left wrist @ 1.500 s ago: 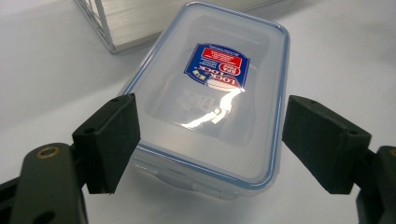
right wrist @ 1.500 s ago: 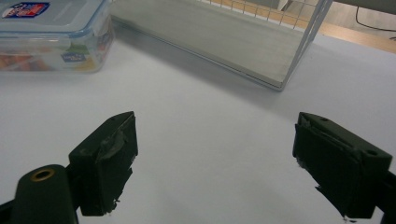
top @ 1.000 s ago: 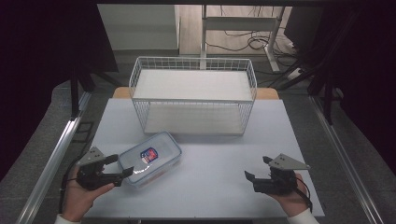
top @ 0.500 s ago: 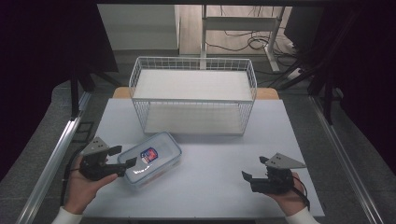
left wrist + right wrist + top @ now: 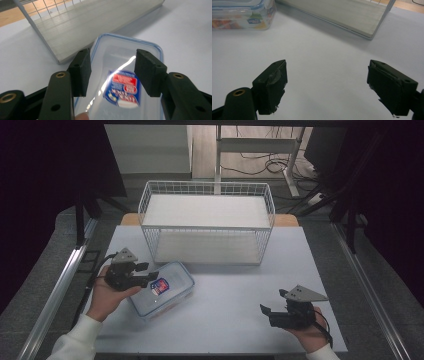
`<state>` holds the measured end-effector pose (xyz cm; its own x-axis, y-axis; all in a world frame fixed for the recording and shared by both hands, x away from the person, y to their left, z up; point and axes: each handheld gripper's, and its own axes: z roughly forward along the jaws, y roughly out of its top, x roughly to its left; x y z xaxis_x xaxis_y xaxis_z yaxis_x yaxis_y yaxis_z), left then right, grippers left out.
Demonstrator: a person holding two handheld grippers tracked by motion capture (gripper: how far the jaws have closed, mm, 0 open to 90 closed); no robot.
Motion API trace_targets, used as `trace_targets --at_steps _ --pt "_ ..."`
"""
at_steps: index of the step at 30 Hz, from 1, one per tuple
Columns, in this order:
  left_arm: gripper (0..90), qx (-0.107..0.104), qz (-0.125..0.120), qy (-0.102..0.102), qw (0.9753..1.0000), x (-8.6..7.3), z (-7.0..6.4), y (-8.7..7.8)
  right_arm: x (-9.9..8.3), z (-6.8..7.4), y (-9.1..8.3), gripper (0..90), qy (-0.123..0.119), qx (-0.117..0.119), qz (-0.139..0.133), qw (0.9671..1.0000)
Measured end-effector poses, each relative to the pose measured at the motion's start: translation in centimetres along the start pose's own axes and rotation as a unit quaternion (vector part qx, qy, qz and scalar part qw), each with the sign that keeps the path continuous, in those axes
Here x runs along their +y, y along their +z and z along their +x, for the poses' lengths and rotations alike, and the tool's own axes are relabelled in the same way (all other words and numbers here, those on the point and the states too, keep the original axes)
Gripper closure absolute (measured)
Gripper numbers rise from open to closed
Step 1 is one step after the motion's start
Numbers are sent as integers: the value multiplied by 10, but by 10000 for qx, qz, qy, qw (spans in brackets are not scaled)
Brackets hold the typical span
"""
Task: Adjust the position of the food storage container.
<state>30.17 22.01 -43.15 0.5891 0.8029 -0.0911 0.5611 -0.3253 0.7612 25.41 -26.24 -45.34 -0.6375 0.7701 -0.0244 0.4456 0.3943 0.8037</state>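
Two jaws of the left gripper (image 5: 111,72) stand apart over the lidded plastic box (image 5: 162,290) on the counter (image 5: 235,285) — closing on that slick lid could skid it. Right gripper (image 5: 278,314) hangs open, well apart.

In the left gripper view the container (image 5: 125,82) is cut off by the bottom edge, and its near corners sit behind the left gripper (image 5: 111,72) with its black jaws; the label (image 5: 122,87) on the lid is blurred and glared over, its print unreadable; in the right gripper view the container (image 5: 242,15) is cropped by the top and left edges; the wire basket (image 5: 342,15) is cropped by the top edge; in the high view the left gripper (image 5: 142,276) hides the container's left rim, and the label's (image 5: 159,286) text is too small to read.
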Motion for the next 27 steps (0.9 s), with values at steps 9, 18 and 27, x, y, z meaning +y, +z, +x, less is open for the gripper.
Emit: trace_targets --at_steps 9,18,27 --pt "597 42 246 36 9997 17 15 27 1 1 1 167 -51 -5 17 10000" --pt "894 160 620 137 9979 24 22 54 0 -2 4 167 -55 12 35 10000" --pt "899 379 1000 224 9940 26 30 80 0 -1 7 168 -133 26 77 9999"
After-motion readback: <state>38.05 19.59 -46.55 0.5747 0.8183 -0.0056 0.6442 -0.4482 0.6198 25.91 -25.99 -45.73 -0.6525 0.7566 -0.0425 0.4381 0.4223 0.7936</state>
